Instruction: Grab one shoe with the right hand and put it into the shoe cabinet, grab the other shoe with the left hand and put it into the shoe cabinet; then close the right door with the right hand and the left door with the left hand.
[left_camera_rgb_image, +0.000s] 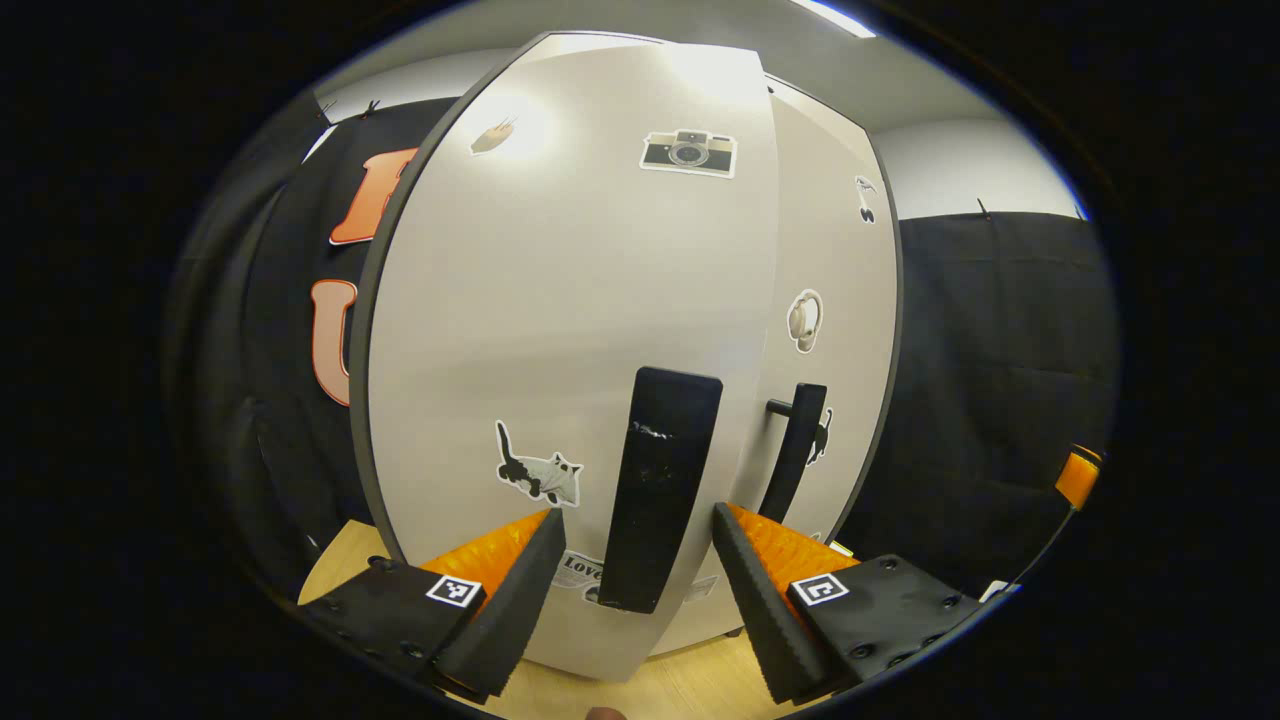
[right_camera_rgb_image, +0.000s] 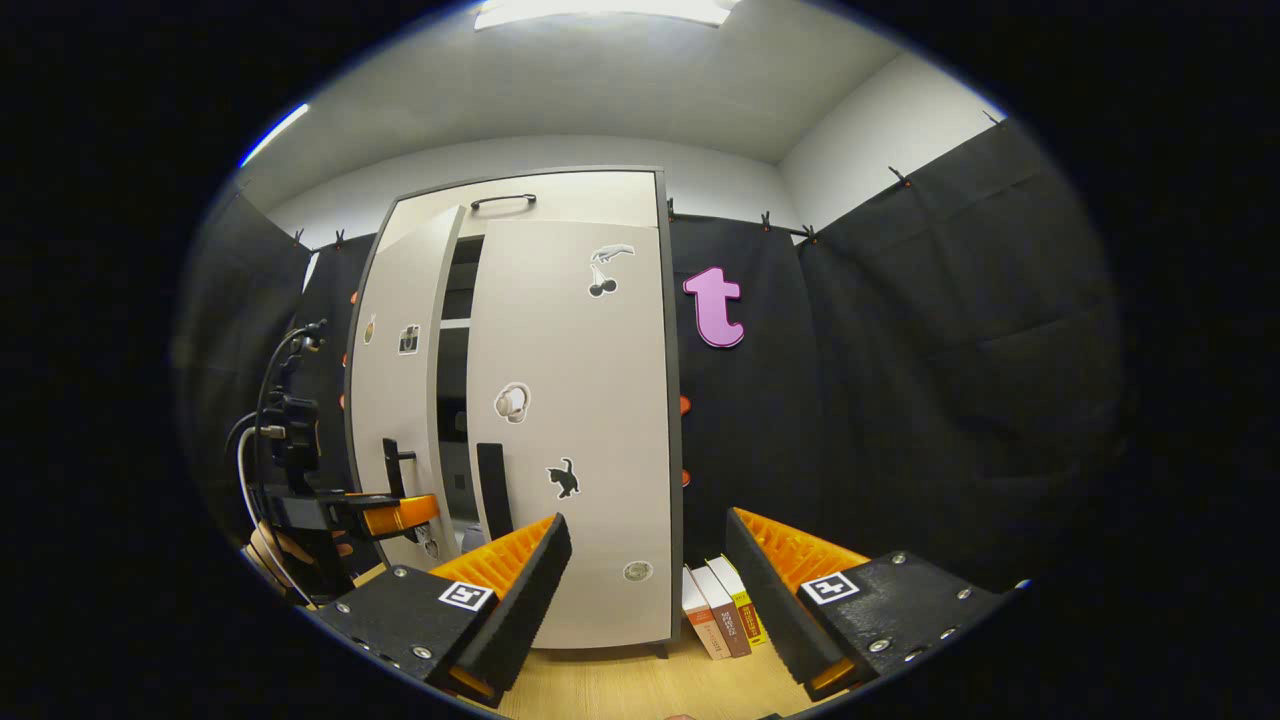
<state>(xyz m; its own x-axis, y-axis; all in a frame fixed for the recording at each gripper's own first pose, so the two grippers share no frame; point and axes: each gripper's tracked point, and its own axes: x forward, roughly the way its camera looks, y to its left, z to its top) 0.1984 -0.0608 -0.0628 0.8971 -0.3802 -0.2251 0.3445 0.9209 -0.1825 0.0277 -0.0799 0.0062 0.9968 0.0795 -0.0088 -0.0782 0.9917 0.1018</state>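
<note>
your left gripper view sat close on the shoe cabinet (left_camera_rgb_image: 560, 300): the left door (left_camera_rgb_image: 520, 330) took most of the frame, its black handle (left_camera_rgb_image: 660, 490) standing between your left claw (left_camera_rgb_image: 630, 590) fingers, which were spread wide with space on both sides of the handle, not pressing it. the right door (left_camera_rgb_image: 835, 330) with its own handle (left_camera_rgb_image: 795, 450) lay just beyond.

your right gripper view stood farther back and gave the whole cabinet (right_camera_rgb_image: 530, 400): left door (right_camera_rgb_image: 400, 400) ajar, dark gap with shelves behind it, right door (right_camera_rgb_image: 580, 420) flush shut. it also caught the left claw (right_camera_rgb_image: 395, 512) at the left door's handle (right_camera_rgb_image: 392, 465), a hand (right_camera_rgb_image: 275, 555) behind it, and books (right_camera_rgb_image: 722, 610) leaning on the floor just right of the cabinet.

count: two doors, two long door handles, one top handle (right_camera_rgb_image: 502, 202), three books. shoes: could not tell from either view where they were.

right claw (right_camera_rgb_image: 645, 600) was wide open, holding nothing, touching nothing.
</note>
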